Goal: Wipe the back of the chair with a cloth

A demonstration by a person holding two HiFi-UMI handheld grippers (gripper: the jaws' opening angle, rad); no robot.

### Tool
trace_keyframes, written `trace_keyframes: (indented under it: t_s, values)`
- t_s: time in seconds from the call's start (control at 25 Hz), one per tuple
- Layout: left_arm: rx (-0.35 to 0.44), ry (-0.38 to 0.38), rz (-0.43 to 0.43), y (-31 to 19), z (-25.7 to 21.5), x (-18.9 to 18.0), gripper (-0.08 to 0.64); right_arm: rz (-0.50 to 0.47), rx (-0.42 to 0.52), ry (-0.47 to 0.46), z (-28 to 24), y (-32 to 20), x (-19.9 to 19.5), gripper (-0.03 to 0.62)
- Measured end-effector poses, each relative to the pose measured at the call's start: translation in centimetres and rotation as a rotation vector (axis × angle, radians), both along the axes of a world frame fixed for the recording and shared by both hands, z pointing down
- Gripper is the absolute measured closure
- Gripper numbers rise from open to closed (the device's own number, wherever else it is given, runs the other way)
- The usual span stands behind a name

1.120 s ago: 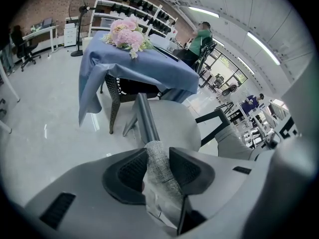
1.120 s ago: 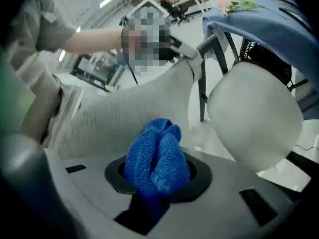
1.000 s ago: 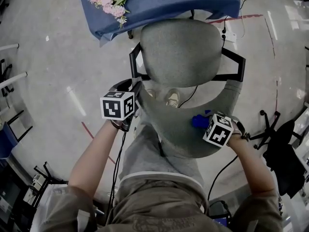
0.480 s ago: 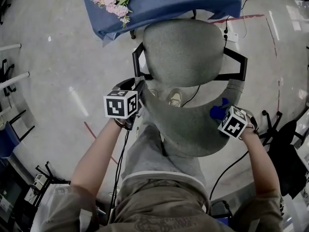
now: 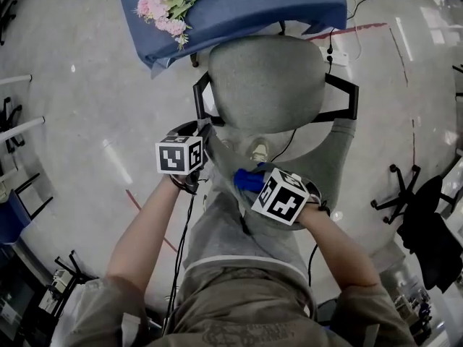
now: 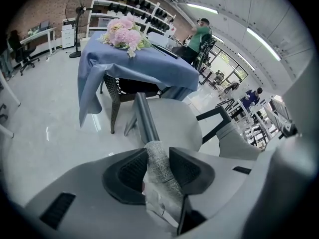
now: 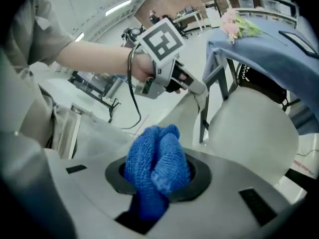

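Note:
The grey office chair shows its seat and, nearer me, its curved fabric back. My left gripper is shut on the back's left edge; in the left gripper view the grey fabric edge sits pinched between both pads. My right gripper is shut on a bunched blue cloth, held at the inner left part of the back, close to the left gripper. In the right gripper view the blue cloth fills the jaws, and the left gripper's marker cube and the seat lie beyond.
A table under a blue cover with pink flowers stands just past the chair. The chair's black armrests flank the seat. A black office chair is at the right. My own legs are right behind the back.
The right gripper with the blue cloth swung out to the back's right end, then swept left across it to near the left gripper. The left gripper kept its hold.

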State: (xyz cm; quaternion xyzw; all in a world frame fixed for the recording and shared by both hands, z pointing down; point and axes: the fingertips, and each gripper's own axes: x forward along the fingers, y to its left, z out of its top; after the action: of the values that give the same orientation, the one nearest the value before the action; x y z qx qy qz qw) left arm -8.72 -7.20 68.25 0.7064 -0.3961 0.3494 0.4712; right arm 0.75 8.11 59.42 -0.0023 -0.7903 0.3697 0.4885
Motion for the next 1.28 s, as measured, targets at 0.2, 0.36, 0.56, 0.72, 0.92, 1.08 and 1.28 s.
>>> trace_keyframes:
  t_s: [0.2, 0.36, 0.56, 0.72, 0.92, 1.08, 1.28]
  values:
    - [0.005, -0.003, -0.004, -0.2, 0.1, 0.1, 0.402, 0.030, 0.019, -0.058, -1.6, -0.6, -2.5, 0.474]
    - [0.008, -0.008, -0.011, -0.2, 0.1, -0.1, 0.402, 0.087, 0.010, -0.077, -3.7, 1.1, -0.6, 0.474]
    - [-0.001, 0.024, -0.057, 0.1, 0.0, -0.1, 0.402, 0.033, -0.016, 0.006, -5.5, 3.7, 5.9, 0.472]
    - [0.004, 0.004, -0.008, 0.8, -0.9, -0.2, 0.403, 0.066, -0.018, 0.183, -4.0, 4.5, 14.4, 0.472]
    - [0.021, 0.024, 0.045, 2.6, -3.4, 0.0, 0.431, 0.227, 0.097, 0.334, -2.5, 2.1, 21.2, 0.471]
    - [0.035, 0.029, 0.060, 4.1, -5.6, 0.2, 0.431, 0.192, 0.117, 0.351, -3.4, 3.4, 18.7, 0.472]
    - [0.058, 0.043, 0.077, 5.1, -8.5, 0.7, 0.431, 0.168, 0.120, 0.226, -5.3, 4.2, 10.9, 0.474]
